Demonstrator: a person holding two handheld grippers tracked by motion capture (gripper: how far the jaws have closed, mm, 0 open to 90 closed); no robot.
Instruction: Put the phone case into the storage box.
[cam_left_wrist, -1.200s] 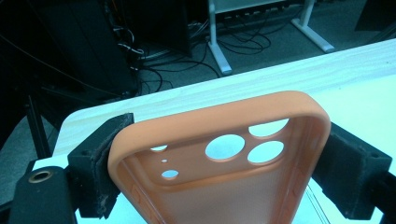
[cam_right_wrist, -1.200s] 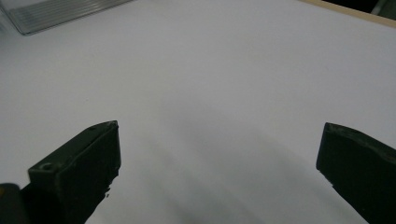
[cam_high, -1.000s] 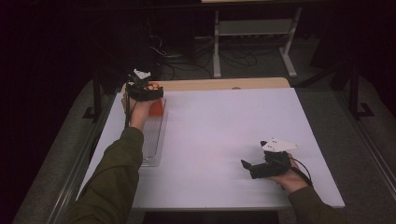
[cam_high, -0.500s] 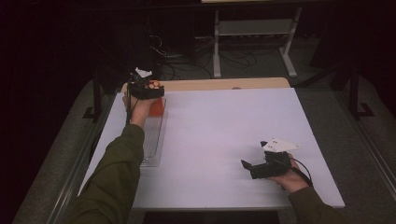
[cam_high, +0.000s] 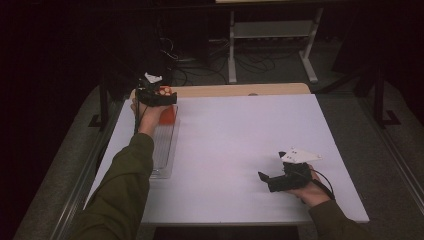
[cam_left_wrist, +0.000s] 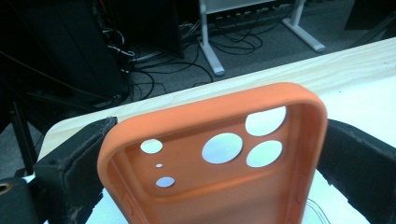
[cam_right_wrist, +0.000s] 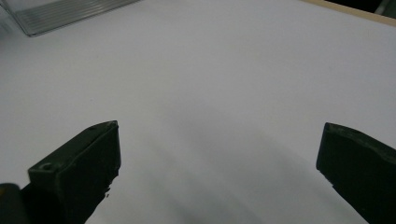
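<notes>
Orange phone case at the far end of the clear tray, seen from above and along both sets of jaws. The tray lies along the left side of the white surface and serves here as the landmark. In the left gripper view the case stands between the black jaws of the left gripper, its open inner side and round camera cut-outs toward the lens. The jaws have just been opening: they now stand wide, each one at an outer edge of the case. Whether the pads touch the case's side walls cannot be told from this angle. The high view shows the same orange case below the left gripper, at the tray's far end, close to the wooden strip at the far edge of the surface.

The right gripper rests on the surface well apart from the tray, toward the near right corner. Its jaws are spread wide with nothing between them; a corner of the tray appears far off in its view.

The widening of the left jaws suggests that the case is being released at the tray's far end, or regripped there.
</notes>
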